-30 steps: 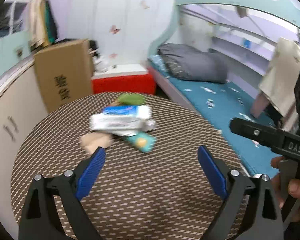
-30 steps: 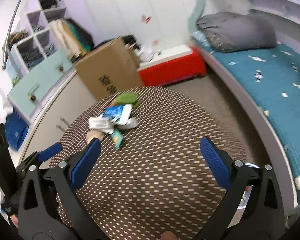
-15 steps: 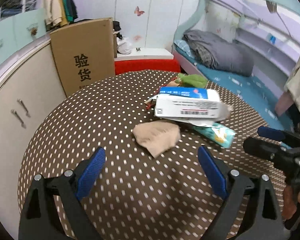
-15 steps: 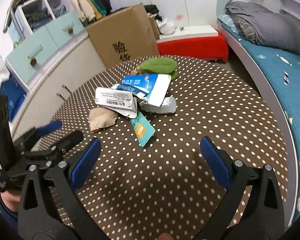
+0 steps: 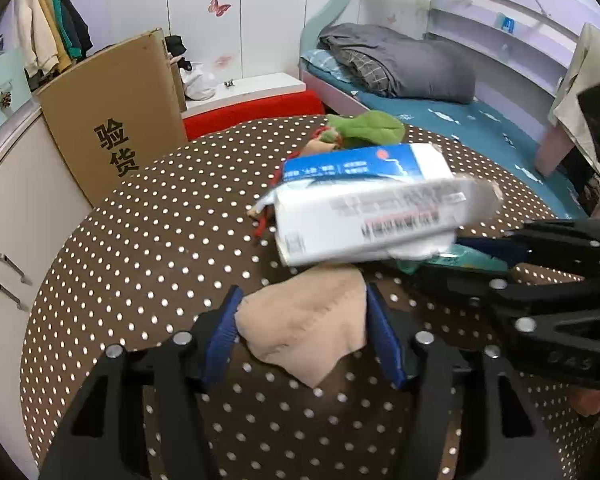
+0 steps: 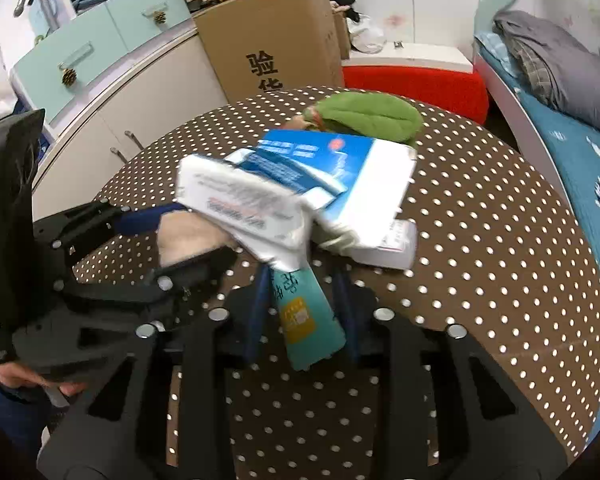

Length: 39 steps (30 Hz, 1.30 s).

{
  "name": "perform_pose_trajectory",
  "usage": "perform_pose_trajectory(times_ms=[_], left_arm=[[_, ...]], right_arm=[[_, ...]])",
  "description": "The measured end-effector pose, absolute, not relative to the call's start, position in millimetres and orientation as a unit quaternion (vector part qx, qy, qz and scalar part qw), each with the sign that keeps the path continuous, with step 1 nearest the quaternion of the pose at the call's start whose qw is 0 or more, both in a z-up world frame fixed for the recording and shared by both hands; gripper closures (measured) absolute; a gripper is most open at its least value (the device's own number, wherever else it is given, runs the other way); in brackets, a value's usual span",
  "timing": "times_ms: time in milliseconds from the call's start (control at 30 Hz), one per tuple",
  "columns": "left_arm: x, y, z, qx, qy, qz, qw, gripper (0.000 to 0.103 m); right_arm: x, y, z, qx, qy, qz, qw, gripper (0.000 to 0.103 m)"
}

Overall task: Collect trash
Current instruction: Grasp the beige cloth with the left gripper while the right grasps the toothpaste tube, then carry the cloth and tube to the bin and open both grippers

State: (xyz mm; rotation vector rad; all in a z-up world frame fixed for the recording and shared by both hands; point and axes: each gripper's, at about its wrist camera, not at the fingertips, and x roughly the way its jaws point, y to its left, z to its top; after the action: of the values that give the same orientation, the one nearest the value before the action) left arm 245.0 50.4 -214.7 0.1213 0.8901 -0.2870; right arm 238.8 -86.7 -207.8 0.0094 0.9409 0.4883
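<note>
A pile of trash lies on the round brown dotted table [image 5: 160, 240]. In it are a white barcoded packet [image 5: 380, 216], a blue-and-white box [image 5: 360, 164], a green leaf-shaped piece [image 5: 368, 130] and a small white box [image 6: 392, 244]. At the pile's near edge, my left gripper [image 5: 302, 292] is closing on a beige cloth-like scrap [image 5: 308, 328], with both blue pads against its sides. My right gripper [image 6: 302, 280] is closing on a teal wrapper [image 6: 304, 320] that pokes out from under the white packet [image 6: 244, 204]; its pads touch both edges. Each gripper also shows in the other's view: the right gripper [image 5: 452, 260] and the left gripper [image 6: 204, 232].
A tall cardboard box [image 5: 112, 120] leans on a curved cabinet [image 5: 4, 220] beyond the table. A red bench with a white top [image 5: 260, 104] stands behind, and a bed with a grey duvet [image 5: 400, 68] is at the right. A person's hand [image 6: 32, 380] grips the left tool.
Both grippers came down and forward to the pile. Their wide jaws narrowed, the left around the beige scrap and the right around the teal wrapper.
</note>
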Motion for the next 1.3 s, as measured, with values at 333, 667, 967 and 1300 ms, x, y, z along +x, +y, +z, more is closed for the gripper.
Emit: perform_pose_trajectory(times_ms=[333, 667, 967, 1300], left_arm=[[185, 64, -214, -0.012, 0.433, -0.120, 0.893, 0.046], [130, 48, -197, -0.045, 0.419, -0.124, 0.898, 0.046], [98, 23, -174, -0.050, 0.395, -0.131, 0.908, 0.046], [90, 4, -151, -0.046, 0.381, -0.139, 0.913, 0.046]], right_arm=[[180, -127, -208, 0.063, 0.459, 0.233, 0.855, 0.091], [127, -184, -191, 0.109, 0.440, 0.205, 0.867, 0.091], [107, -209, -175, 0.136, 0.407, 0.210, 0.879, 0.091], [94, -234, -169, 0.167, 0.378, 0.217, 0.884, 0.091]])
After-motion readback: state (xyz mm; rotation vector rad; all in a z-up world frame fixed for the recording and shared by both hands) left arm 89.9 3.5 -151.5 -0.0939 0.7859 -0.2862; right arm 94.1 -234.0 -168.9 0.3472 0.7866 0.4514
